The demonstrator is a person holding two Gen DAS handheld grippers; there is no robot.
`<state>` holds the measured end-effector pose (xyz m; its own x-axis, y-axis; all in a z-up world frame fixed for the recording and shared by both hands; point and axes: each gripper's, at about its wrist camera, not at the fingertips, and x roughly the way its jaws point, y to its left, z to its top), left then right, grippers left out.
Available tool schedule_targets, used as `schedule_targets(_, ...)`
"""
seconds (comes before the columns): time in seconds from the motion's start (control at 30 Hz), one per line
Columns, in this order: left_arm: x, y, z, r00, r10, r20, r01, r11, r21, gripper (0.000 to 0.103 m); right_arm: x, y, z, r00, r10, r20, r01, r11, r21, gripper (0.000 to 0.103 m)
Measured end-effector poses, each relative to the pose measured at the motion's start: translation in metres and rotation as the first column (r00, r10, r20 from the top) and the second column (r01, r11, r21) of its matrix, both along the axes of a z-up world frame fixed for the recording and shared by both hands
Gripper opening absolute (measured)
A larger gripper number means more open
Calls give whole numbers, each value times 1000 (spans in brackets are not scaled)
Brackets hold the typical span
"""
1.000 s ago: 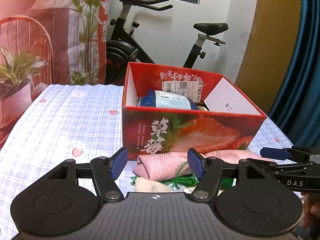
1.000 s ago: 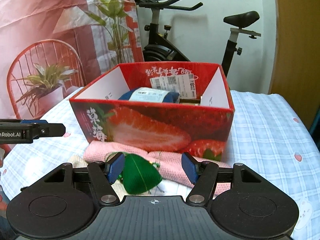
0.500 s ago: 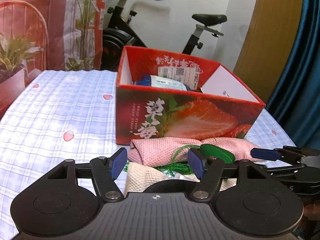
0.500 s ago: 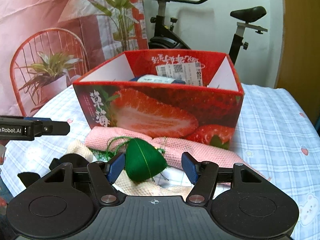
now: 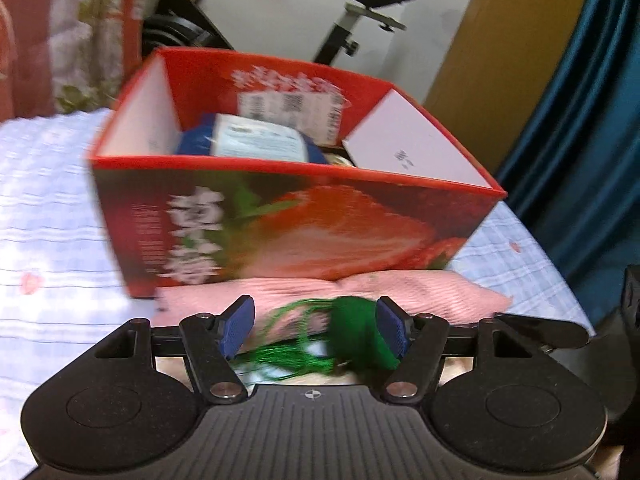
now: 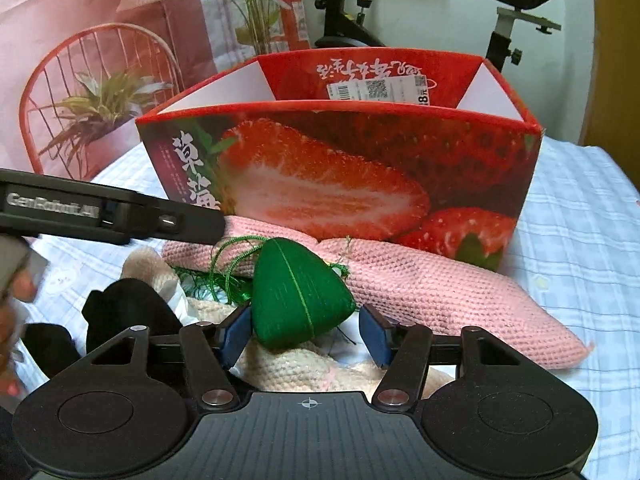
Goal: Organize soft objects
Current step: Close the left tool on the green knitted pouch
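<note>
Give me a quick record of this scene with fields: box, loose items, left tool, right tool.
box: red strawberry box on the checked cloth, blue packet inside
loose items: pink knit, green pouch, cream knit in front of box
left tool: open, above the pile
right tool: closing around green pouch, right pad not touching

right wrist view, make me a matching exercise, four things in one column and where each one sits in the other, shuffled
Things:
1. green pouch
2. pink knitted cloth
3. strawberry box
4. exercise bike

Places:
A. on the floor behind the box
B. lying along the foot of the box's front wall
C. standing on the checked bedsheet
D. between the blue pads of the right tool

Pairs: 1-D, 2-B, 3-C, 4-A
</note>
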<state>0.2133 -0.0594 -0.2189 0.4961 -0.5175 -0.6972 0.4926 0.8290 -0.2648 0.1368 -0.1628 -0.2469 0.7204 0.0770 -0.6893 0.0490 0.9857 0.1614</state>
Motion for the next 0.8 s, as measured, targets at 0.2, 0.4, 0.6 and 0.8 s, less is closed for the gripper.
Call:
schedule_targets(0.2, 11, -24, -19, 997, -33, -67, 32, 999, -13, 69, 8, -1, -4, 999, 32, -2, -32, 999, 4, 53)
schedule_targets(0.4, 15, -26, -31, 991, -46, -127, 39, 997, -62, 66, 13, -4, -9, 1000, 26, -15, -25, 999, 28, 52)
schedule_targets(0.6, 12, -21, -22, 991, -57, -122, 43, 993, -112, 60, 11, 0, -3, 1000, 30, 5, -30, 999, 35, 50)
schedule_targets(0.8, 3, -14, 0, 996, -56, -64, 47, 990, -134, 60, 6, 5, 15, 998, 41, 53, -42, 999, 12, 50)
